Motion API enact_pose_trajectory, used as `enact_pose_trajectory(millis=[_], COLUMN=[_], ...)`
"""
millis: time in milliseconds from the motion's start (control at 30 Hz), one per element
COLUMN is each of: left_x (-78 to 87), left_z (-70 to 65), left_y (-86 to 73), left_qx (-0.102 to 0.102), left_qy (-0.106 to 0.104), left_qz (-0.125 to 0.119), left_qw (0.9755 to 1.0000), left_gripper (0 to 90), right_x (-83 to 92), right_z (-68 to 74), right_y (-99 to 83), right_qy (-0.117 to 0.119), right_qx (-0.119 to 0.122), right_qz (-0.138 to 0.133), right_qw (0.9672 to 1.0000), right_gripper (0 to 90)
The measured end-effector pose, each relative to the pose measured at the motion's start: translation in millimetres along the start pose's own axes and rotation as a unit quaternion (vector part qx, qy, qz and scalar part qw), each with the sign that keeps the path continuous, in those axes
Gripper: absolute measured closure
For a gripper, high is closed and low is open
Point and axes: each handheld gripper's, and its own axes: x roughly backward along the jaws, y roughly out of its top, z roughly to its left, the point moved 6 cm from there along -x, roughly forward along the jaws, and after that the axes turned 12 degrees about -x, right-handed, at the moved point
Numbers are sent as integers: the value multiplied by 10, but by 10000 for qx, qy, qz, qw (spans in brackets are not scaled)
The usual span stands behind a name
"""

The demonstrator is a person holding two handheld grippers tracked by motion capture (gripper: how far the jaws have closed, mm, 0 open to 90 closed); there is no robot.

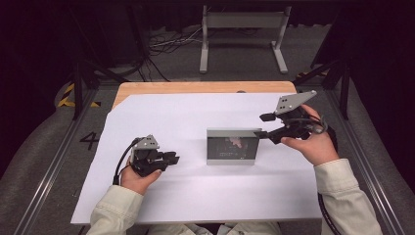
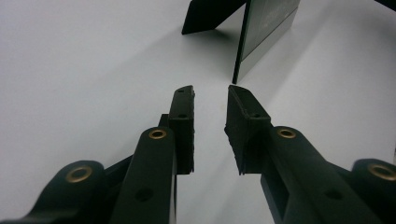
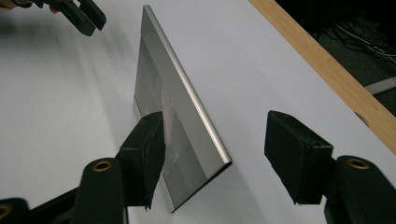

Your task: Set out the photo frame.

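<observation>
High view shows us our picture frame (image 1: 232, 146) standing upright mid-counter on the white sheet (image 1: 195, 196), our right gripper (image 1: 266, 126) at its right end with jaws wide apart, unclamped, our left gripper (image 1: 172, 158) well left, jaws slightly apart, empty.

A silver picture frame (image 1: 232, 146) stands upright on a white sheet (image 1: 195, 196) that covers most of a wooden table (image 1: 195, 87). The right gripper (image 1: 264, 125) sits at the frame's upper right corner, its 2 jaws spread, the lower one at the frame's edge. The left gripper (image 1: 172, 159) rests on the sheet, left of the frame and apart from it, jaws pointing toward it. Both sleeves (image 1: 115, 211) are pale.
</observation>
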Motion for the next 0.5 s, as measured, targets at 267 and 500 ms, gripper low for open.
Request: enact_pose_trajectory(millis=[267, 500], left_x=[120, 170], left_z=[45, 93], left_y=[-118, -150], left_qx=[64, 58], left_qy=[99, 172], left_qz=[-64, -94], left_qw=[9999, 9998], left_gripper=[719, 719], right_x=[175, 248], right_z=[-59, -123], right_y=[-127, -308], right_qy=[-134, -205], right_qx=[-144, -384], right_qz=[18, 5], right_qw=[9998, 9991], right_gripper=[387, 387])
